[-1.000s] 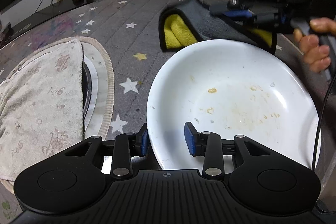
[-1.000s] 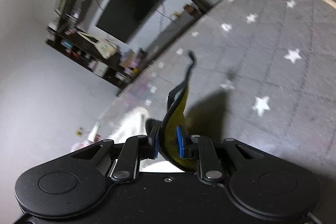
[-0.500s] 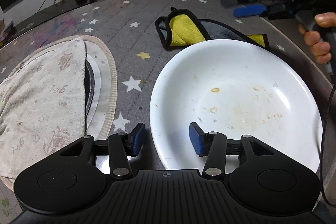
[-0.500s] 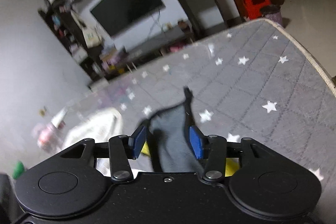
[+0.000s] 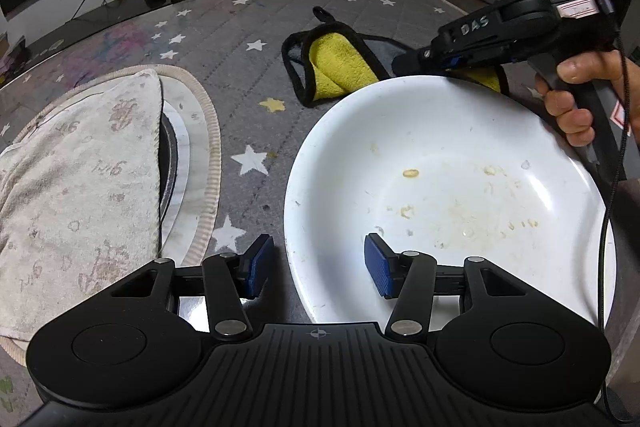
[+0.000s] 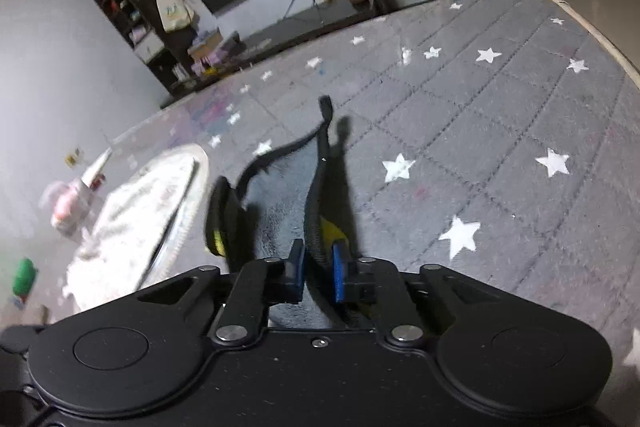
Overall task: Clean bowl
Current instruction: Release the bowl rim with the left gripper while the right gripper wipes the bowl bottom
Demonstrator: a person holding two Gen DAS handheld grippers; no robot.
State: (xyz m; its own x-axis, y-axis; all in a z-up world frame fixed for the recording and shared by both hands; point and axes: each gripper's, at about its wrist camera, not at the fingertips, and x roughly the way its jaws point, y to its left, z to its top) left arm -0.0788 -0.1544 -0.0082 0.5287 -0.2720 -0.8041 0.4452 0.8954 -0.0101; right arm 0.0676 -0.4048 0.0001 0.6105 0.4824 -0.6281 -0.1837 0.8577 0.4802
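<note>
Pinching a black-edged fold of the cleaning cloth [image 6: 316,223], our right gripper [image 6: 316,273] has its blue pads drawn close on the fabric, at the table behind the bowl. Our left gripper [image 5: 316,263] stands wide apart, one pad outside the near rim of the white bowl [image 5: 440,187] and one over its inside, neither pressing on it. The bowl sits on the grey star-patterned table cover [image 5: 240,39], with dried yellowish food specks across its floor. The cloth, yellow on one face and grey on the other, lies bunched just beyond the far rim. To the left, well apart, a beige towel [image 5: 72,179] drapes over a round mat.

We judge the risks to be these: the thin hold on only the cloth's edge could slip when lifted, and with the left pads unclamped, wiping pressure may slide the bowl across the soft cover.
</note>
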